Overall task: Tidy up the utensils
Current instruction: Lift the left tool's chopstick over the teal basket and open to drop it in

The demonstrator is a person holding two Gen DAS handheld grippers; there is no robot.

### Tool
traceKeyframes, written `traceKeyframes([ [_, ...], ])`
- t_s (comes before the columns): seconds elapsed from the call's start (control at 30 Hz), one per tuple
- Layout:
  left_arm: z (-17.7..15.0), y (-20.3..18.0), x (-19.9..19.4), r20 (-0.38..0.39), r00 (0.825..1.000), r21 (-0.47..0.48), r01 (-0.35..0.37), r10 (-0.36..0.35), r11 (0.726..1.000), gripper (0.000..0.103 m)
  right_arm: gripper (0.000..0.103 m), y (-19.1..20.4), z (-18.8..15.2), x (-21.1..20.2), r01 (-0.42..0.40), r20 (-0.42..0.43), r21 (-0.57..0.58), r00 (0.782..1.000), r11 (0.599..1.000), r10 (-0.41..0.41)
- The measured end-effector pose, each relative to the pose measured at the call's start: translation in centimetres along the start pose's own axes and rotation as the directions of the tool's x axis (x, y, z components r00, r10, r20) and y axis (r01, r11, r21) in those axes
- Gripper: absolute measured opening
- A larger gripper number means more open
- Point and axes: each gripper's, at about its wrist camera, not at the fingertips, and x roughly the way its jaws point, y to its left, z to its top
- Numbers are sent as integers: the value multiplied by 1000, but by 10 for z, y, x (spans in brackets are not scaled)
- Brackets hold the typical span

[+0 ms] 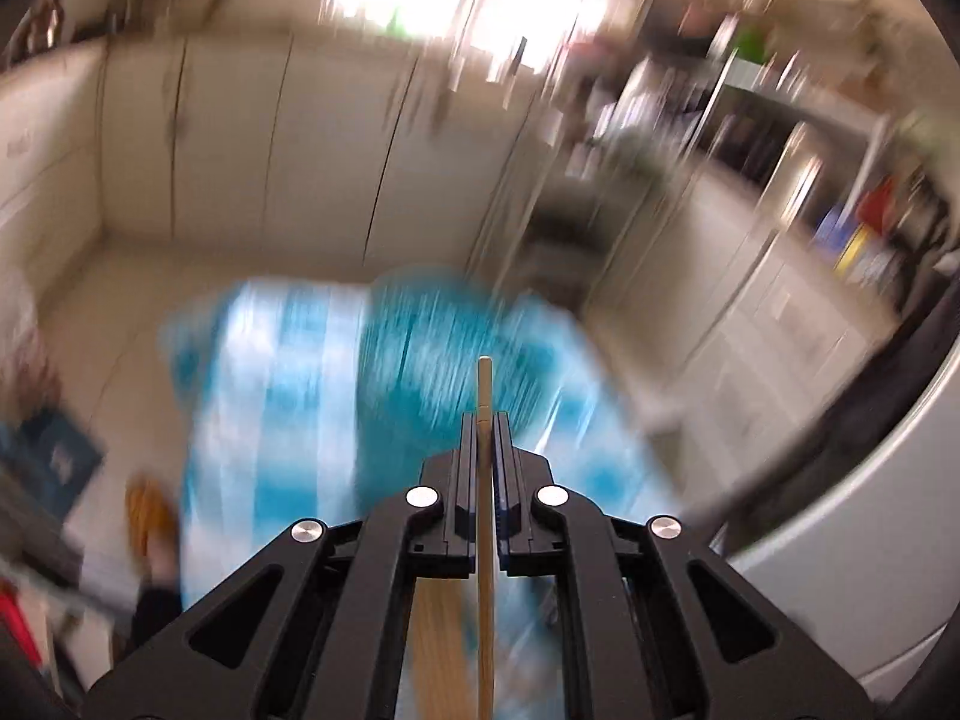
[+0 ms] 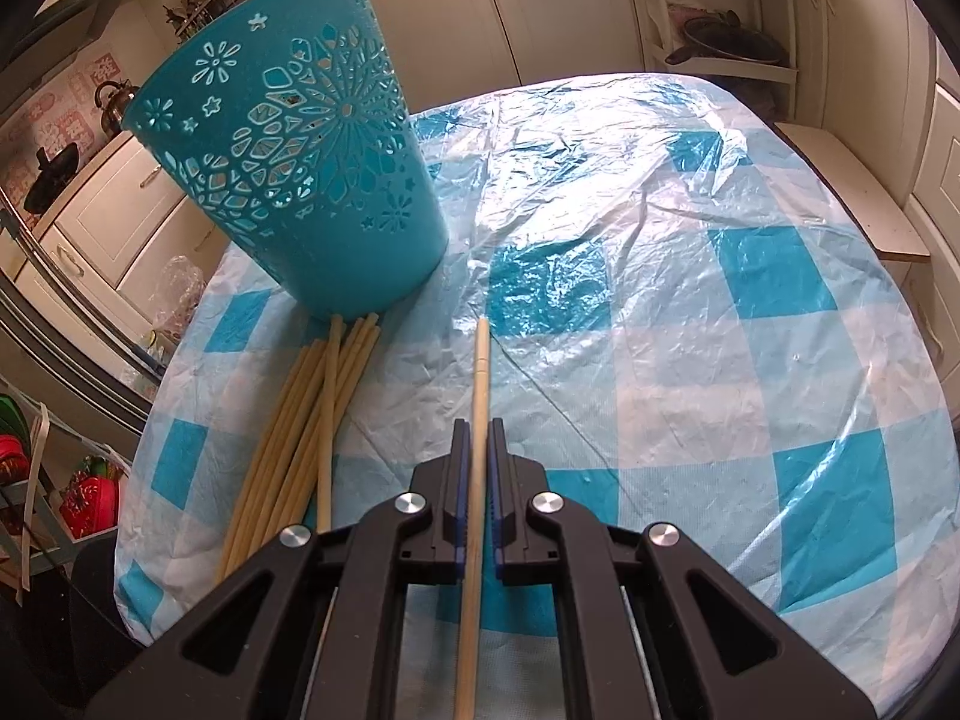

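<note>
My left gripper [image 1: 485, 420] is shut on a wooden chopstick [image 1: 485, 396] and is held high above the table; its view is blurred by motion. The teal basket [image 1: 420, 354] shows as a blur below it. My right gripper [image 2: 478, 429] is shut on another wooden chopstick [image 2: 480, 360] just above the checkered tablecloth [image 2: 690, 300]. The teal cut-out basket [image 2: 300, 150] stands upright at the left rear of the table. A pile of several chopsticks [image 2: 306, 420] lies on the cloth in front of the basket, left of my right gripper.
The round table is covered with a blue-and-white plastic cloth. White cabinets [image 2: 540, 6] stand behind it, a shelf rack [image 2: 720, 18] at the back right. A low wooden bench [image 2: 852, 192] is at the right. A rack with red items [image 2: 90, 492] is at the left.
</note>
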Motion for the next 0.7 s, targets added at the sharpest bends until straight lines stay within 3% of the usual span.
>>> traceKeyframes([
  [0.07, 30, -11, -13, 139, 990, 2, 1, -1, 1000, 5, 6, -1, 0, 0, -4, 0, 4, 1000, 1000, 4],
  [0.1, 44, -16, -15, 212, 977, -1, -15, 15, 1000, 5, 6, -1, 0, 0, -6, 0, 6, 1000, 1000, 6],
  [0.2, 67, -17, -1, 320, 946, -52, -35, 50, 998, 5, 6, -2, -1, 0, -8, 2, 8, 1000, 1000, 8],
  [0.3, 81, -14, 25, 432, 882, -78, -170, 187, 982, 5, 6, -2, -1, -1, -7, 3, 10, 1000, 1000, 7],
  [0.4, 80, -15, 62, 436, 861, -91, -249, 263, 964, 5, 6, -1, -1, 0, -8, 2, 11, 1000, 1000, 8],
  [0.57, 67, -8, 116, 388, 862, -61, -329, 326, 942, 5, 6, 0, 1, 1, -2, 1, 2, 1000, 1000, 2],
  [0.6, 63, -7, 119, 380, 864, -52, -337, 331, 940, 5, 6, 1, 1, 2, -2, 2, 1, 1000, 1000, 2],
  [0.7, 64, -3, 114, 417, 844, -27, -360, 338, 932, 5, 6, 2, 2, 3, -2, 1, 0, 1000, 1000, 2],
])
